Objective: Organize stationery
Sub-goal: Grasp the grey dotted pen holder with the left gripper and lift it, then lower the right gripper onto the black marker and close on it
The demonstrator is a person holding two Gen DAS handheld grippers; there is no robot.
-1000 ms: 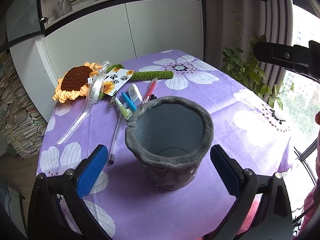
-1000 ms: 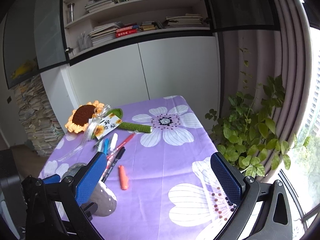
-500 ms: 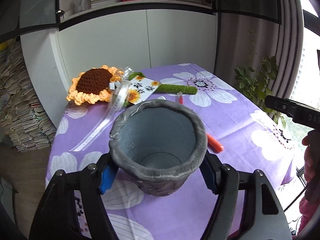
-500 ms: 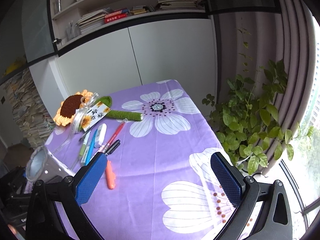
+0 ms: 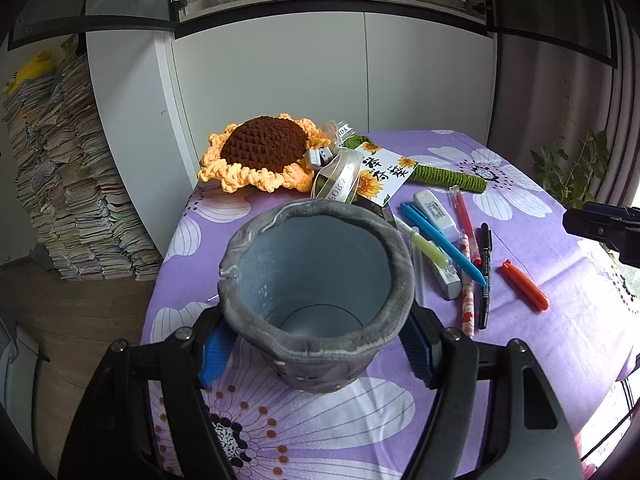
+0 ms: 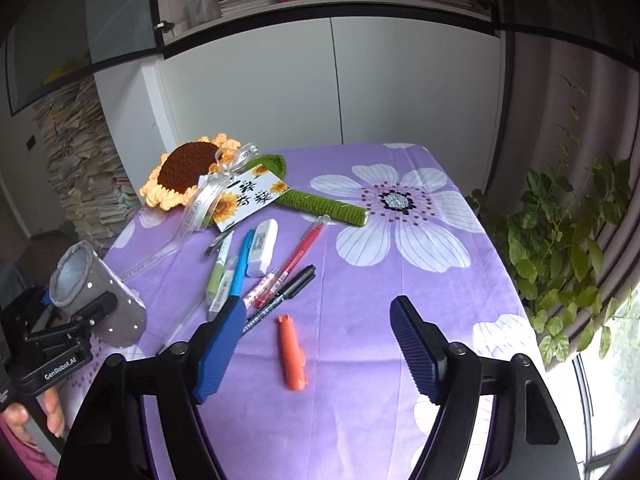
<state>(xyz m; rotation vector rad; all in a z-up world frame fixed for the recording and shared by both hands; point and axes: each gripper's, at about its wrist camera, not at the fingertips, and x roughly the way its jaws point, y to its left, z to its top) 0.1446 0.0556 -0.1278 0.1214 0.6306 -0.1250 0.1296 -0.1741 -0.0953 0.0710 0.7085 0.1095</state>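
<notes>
My left gripper [image 5: 316, 354] is shut on a grey pen cup [image 5: 316, 280], empty inside, held tilted at the table's left side; the cup also shows in the right wrist view [image 6: 96, 292]. My right gripper [image 6: 316, 344] is open and empty above an orange pen [image 6: 292, 352] lying on the purple cloth. Several pens lie in a loose group: a blue pen [image 6: 242, 268], a green highlighter [image 6: 218, 268], a red pen [image 6: 300, 254], a black marker [image 6: 280, 300] and a white correction tape [image 6: 263, 252]. The group also shows in the left wrist view [image 5: 444, 252].
A crochet sunflower [image 6: 188, 172] with a green stem [image 6: 324, 208], ribbon and card [image 6: 248, 196] lies at the table's far left. A potted plant [image 6: 560, 248] stands past the right edge. Stacked books [image 5: 60, 184] stand on the floor at the left.
My left gripper closed on the pen cup, lifted it and carried it left, tilting it. My right gripper dropped lower over the orange pen and narrowed its opening.
</notes>
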